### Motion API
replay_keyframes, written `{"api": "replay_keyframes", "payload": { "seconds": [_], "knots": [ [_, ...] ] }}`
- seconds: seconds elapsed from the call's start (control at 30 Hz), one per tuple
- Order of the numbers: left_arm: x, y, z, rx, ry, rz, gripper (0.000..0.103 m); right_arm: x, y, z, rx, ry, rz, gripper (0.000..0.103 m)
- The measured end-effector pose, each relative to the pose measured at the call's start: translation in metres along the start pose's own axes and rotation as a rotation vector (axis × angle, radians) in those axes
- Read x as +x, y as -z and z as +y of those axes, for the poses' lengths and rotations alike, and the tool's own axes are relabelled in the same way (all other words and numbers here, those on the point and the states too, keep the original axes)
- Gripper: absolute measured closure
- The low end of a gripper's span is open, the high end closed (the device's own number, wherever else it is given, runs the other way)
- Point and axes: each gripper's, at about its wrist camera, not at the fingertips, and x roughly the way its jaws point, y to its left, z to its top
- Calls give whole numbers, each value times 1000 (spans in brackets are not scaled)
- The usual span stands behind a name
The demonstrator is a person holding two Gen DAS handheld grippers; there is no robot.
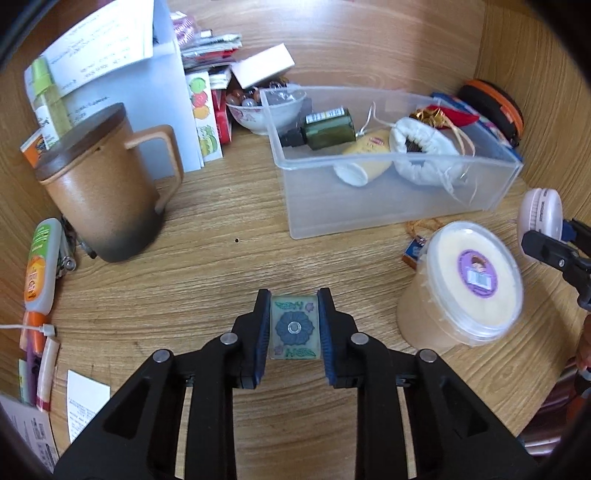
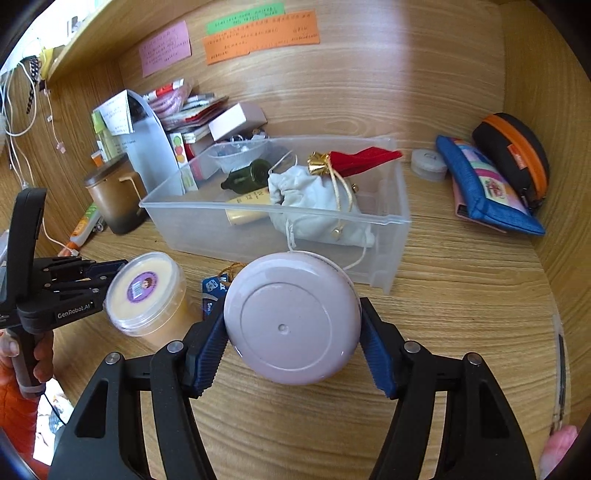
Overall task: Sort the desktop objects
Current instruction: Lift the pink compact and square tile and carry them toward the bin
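Only the left wrist view shows the tile (image 1: 294,326), low centre, clamped between the left gripper (image 1: 294,325) pads on the desk (image 1: 207,266). Right view alone shows wall notes (image 2: 258,33), upper centre. Bin (image 2: 388,221) contents partly hidden behind its frosted wall. Right gripper (image 2: 293,332) jaws half apart, clamped on the pink round case (image 2: 291,325), lower centre.
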Motion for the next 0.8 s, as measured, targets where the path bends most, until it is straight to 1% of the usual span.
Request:
{"api": "replay_keyframes", "payload": {
  "seconds": [0.17,0.37,0.47,0.8],
  "knots": [
    [-16,-1,0,-19,6,-32,79,-17,3,-1,6,1,-30,40],
    [-37,-4,-6,-2,0,-73,79,-35,2,1,4,1,-66,40],
    [-48,-7,-7,-1,10,-95,79,-42,0,2,4,-2,-82,40],
    [-78,-27,-14,7,33,-184,79,-60,-12,4,-6,-3,-133,40]
  ]
}}
